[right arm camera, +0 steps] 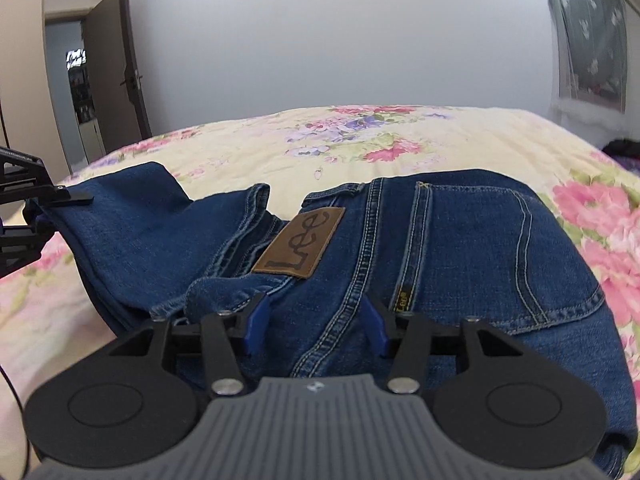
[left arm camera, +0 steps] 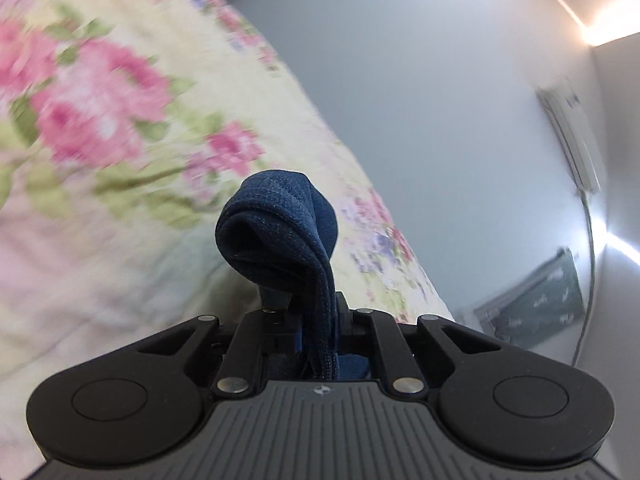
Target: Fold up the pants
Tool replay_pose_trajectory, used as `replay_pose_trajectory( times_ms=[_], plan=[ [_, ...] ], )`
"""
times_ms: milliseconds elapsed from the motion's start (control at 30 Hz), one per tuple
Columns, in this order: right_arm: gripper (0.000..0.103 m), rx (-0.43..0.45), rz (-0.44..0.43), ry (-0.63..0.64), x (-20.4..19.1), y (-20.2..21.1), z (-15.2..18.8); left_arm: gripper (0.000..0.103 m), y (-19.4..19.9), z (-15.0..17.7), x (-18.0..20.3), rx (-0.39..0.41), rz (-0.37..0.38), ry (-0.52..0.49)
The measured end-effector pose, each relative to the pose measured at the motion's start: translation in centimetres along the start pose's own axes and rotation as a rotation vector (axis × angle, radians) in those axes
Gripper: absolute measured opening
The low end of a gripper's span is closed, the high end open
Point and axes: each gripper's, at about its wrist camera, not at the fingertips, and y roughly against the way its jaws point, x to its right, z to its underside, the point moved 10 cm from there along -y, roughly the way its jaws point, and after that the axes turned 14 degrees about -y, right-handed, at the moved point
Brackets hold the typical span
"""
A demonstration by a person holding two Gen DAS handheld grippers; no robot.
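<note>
Blue denim jeans (right arm camera: 460,248) with a brown Lee patch (right arm camera: 300,242) lie on the floral bedspread (right arm camera: 360,148), waistband and back pocket facing up. My right gripper (right arm camera: 316,316) is open, its blue-padded fingers (right arm camera: 256,320) resting over the waistband seam, holding nothing. My left gripper (left arm camera: 304,300) is shut on a bunched fold of the jeans (left arm camera: 276,224), lifted above the bed. In the right wrist view the left gripper (right arm camera: 44,208) shows at the far left edge, clamped on a corner of the denim (right arm camera: 120,216).
The bedspread (left arm camera: 100,120) fills the left of the left wrist view, blurred. A grey wall (right arm camera: 320,32) is behind the bed, an open door (right arm camera: 120,60) at left, a dark curtain (right arm camera: 588,40) at right. An air conditioner (left arm camera: 568,132) hangs on the wall.
</note>
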Motion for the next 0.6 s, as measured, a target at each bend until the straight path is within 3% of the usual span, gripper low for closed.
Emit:
replay_pose_trajectory(
  times_ms=[200,333,433,500,600],
  plan=[
    [0.047,-0.007,-0.052,-0.105,0.9,1.6,-0.7,0.014,0.3,-0.1,8.1,0.032,0.078,-0.233],
    [0.049,0.026,-0.090,-0.300,3.2,3.7,-2.1,0.014,0.5,2.5,17.0,0.057,0.144,-0.557],
    [0.049,0.142,-0.038,-0.482,7.7,6.8,-4.3,0.014,0.2,8.3,23.4,0.040,0.209,-0.852],
    [0.050,0.211,0.020,-0.591,11.1,8.7,-5.0,0.016,-1.3,14.5,26.1,-0.068,0.244,-1.055],
    [0.050,0.279,0.165,-0.691,16.2,11.4,-4.9,0.025,-5.0,25.2,25.2,-0.383,0.195,-1.364]
  ],
)
